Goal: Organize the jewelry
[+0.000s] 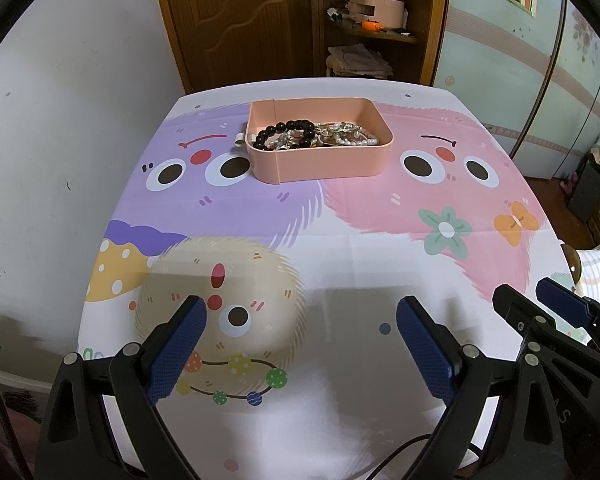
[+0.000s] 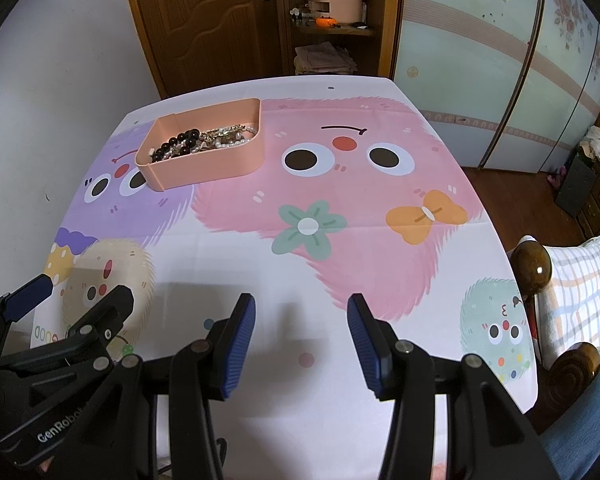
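Note:
A pink tray (image 1: 320,164) stands at the far middle of the table; in the right wrist view the tray (image 2: 204,170) is at the far left. It holds a dark bead bracelet (image 1: 288,130), a white pearl strand (image 1: 360,141) and gold-toned chains (image 1: 336,128) in a tangle. The same beads (image 2: 178,142) and pearls (image 2: 232,144) show in the right wrist view. My left gripper (image 1: 300,320) is open and empty over the near table. My right gripper (image 2: 302,316) is open and empty beside it, to the right.
The table wears a cartoon-monster cloth (image 1: 380,216). A small white object (image 1: 239,141) sits against the tray's left side. A wooden chair back (image 2: 534,268) stands at the table's right edge. A brown door (image 1: 236,20) and a shelf with a pink box (image 1: 374,4) are behind.

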